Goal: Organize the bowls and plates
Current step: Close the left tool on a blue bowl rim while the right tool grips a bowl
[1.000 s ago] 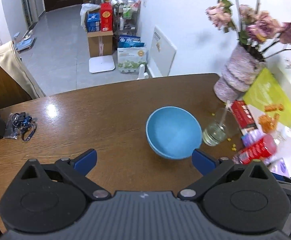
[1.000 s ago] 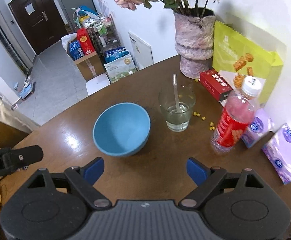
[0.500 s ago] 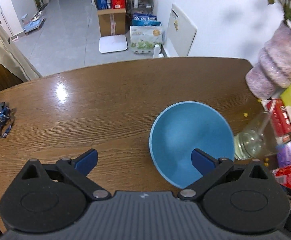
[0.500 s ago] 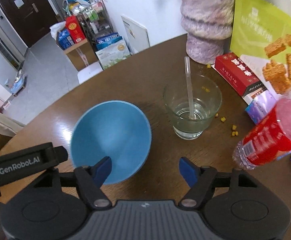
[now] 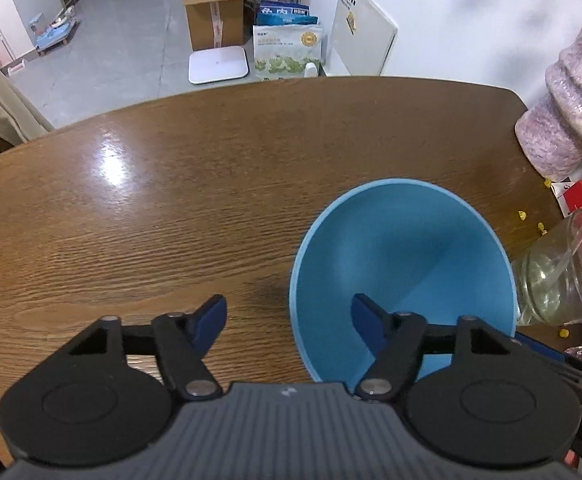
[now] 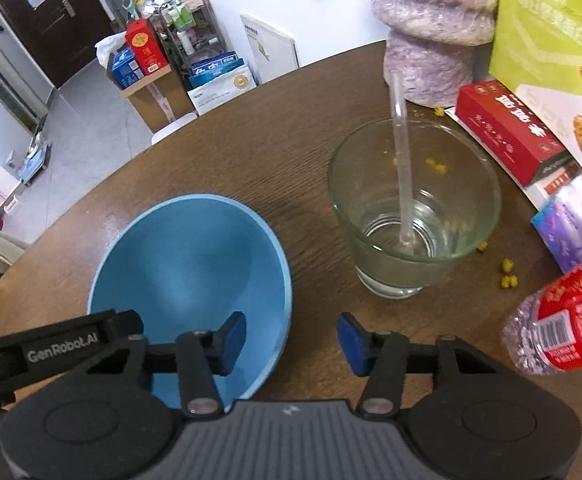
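Bright, tabletop (image 5: 171, 208) glare, fisheye warping

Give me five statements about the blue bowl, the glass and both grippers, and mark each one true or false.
1. The blue bowl is empty. True.
2. Each gripper has one finger inside the bowl and one outside its rim. True: the left gripper straddles the rim on one side, the right gripper on the other, both with jaws closing.
3. The glass lies on its side. False: it stands upright with a straw in it.
4. The bowl is stacked on a plate. False: it sits directly on the wooden table.
5. The red-labelled bottle stands between bowl and glass. False: it is on the glass's far side.
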